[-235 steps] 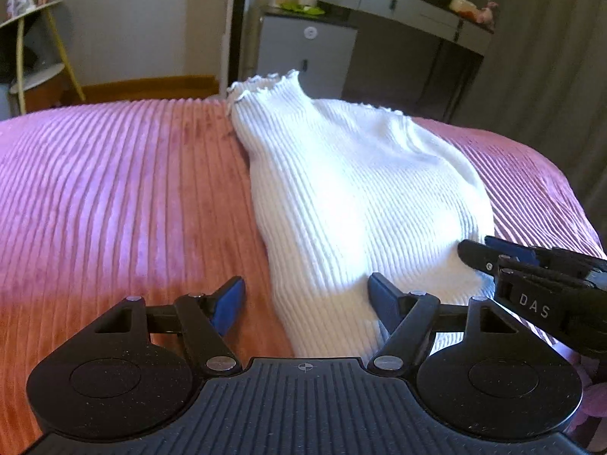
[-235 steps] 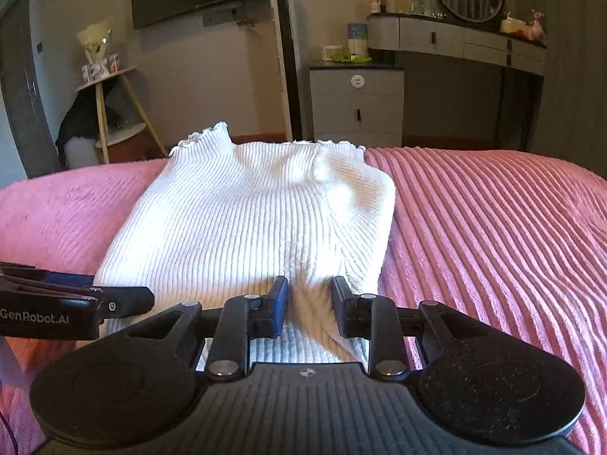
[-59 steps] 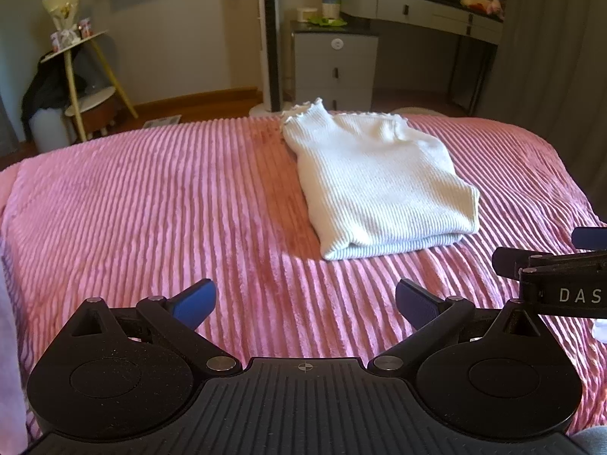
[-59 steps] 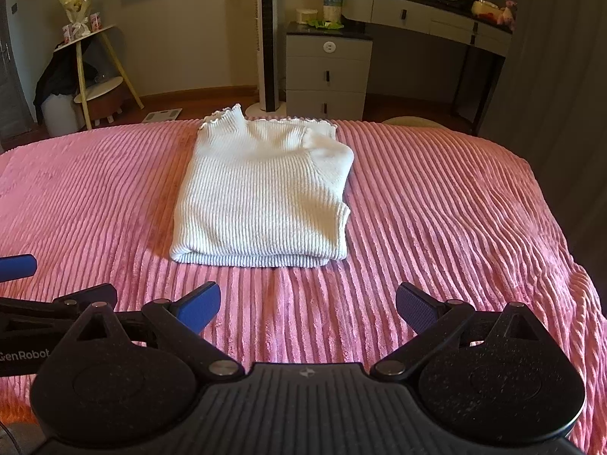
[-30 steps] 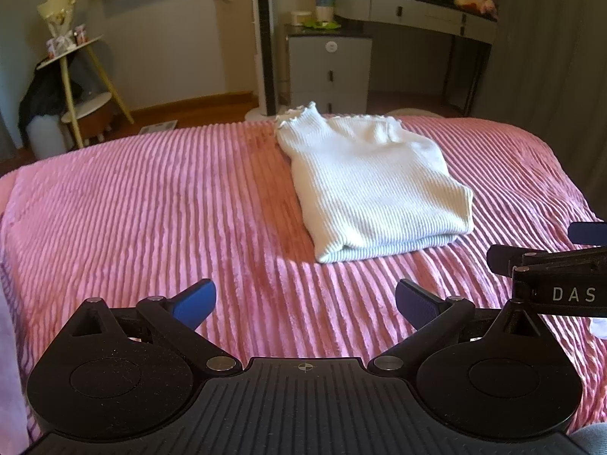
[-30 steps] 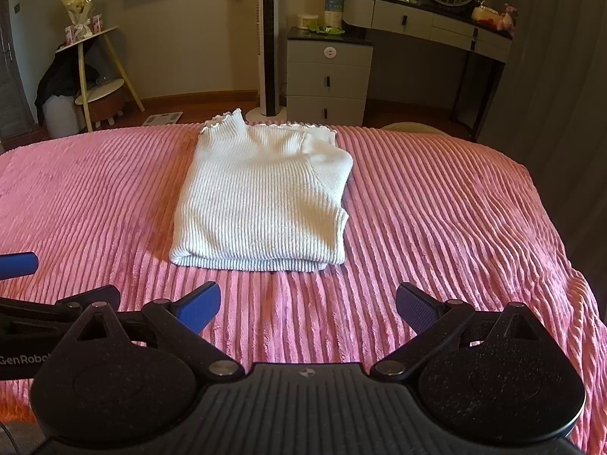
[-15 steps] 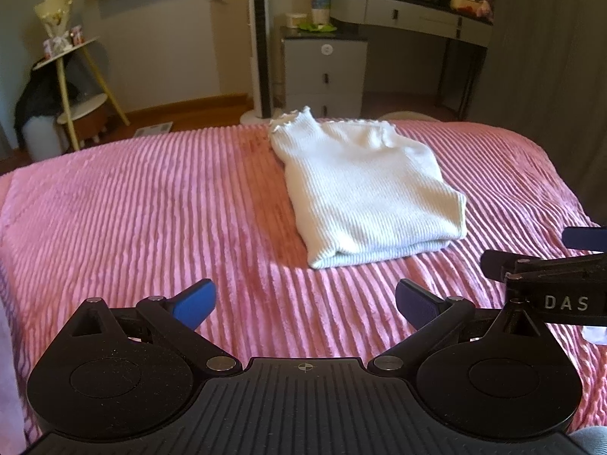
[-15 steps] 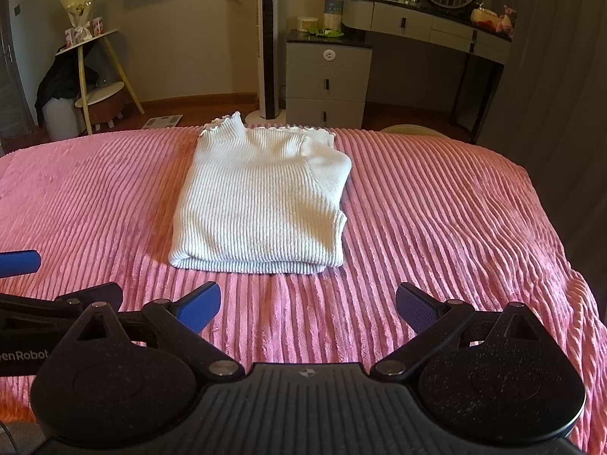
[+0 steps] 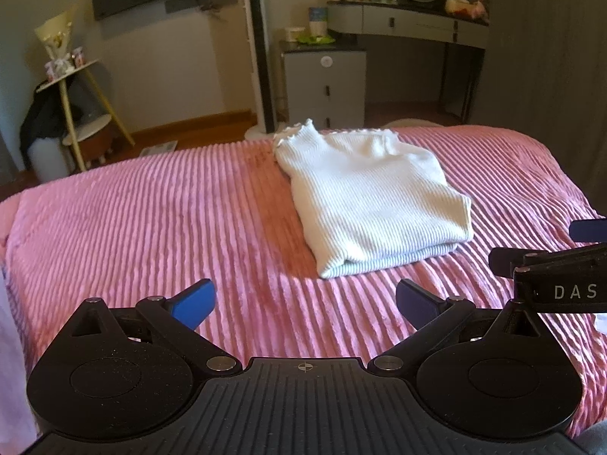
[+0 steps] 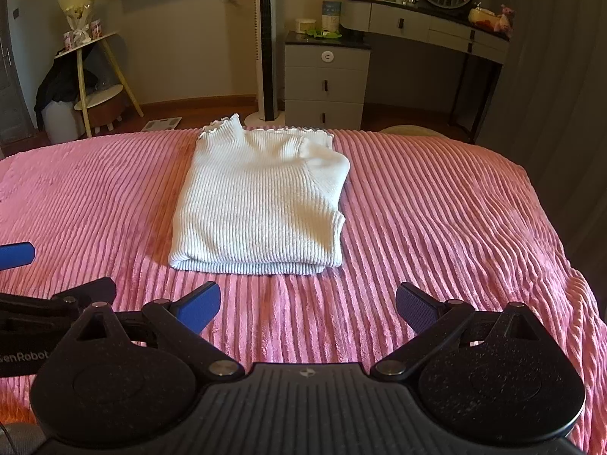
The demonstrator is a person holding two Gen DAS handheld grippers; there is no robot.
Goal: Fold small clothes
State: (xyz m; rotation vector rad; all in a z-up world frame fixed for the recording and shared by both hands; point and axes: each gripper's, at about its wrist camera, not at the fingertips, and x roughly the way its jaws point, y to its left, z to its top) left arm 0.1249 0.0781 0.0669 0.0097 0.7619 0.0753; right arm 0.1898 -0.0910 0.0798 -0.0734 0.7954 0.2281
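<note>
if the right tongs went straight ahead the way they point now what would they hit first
Probably the pink ribbed bedspread just short of the folded white ribbed-knit sweater, then the sweater's near folded edge. The right tongs are open, aimed at it, with nothing between. Depth is hard to judge.

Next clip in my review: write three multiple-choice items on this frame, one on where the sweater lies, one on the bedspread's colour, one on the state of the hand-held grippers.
1. Where does the white sweater lie?
A. On the pink bedspread
B. On the floor
C. On the dresser

2. What colour is the bedspread?
A. Grey
B. Pink
C. Green

3. In what state are the left hand-held gripper and the right hand-held gripper?
A. Both open and empty
B. Both shut on the sweater
C. One holds a sleeve

Answers: 1 A, it rests folded on the ribbed cover. 2 B, the cover is pink in both views. 3 A, the fingers are spread apart, short of the sweater.
</note>
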